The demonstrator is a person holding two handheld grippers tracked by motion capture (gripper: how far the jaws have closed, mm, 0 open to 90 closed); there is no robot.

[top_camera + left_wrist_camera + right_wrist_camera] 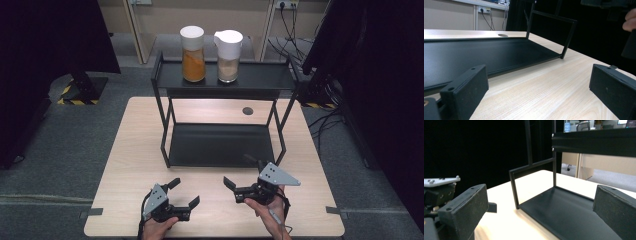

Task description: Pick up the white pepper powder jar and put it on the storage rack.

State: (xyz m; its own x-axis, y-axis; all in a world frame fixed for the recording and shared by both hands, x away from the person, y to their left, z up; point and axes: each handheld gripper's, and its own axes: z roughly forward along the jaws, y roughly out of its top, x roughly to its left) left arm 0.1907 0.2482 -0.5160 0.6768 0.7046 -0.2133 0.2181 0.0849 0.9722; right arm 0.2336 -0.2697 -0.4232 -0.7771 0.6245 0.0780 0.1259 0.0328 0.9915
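Both grippers sit low at the near edge of the wooden surface (pixel 135 145), and both are empty-handed. The left gripper (pixel 184 193) has its jaws spread wide with nothing between them, pointing toward the black two-tier rack (pixel 222 145) just ahead. The right gripper (pixel 242 172) is just beside the rack's front edge, jaws gaping and holding nothing, angled across toward the left one. In the left gripper view the rack's bottom tray (pixel 474 53) stretches out right in front of the jaws, bare. Up on the top shelf, well apart from both grippers, stand two white-lidded jars side by side: the jar of orange powder (pixel 193 52) on the left, the jar of tan powder (pixel 228 55) on the right
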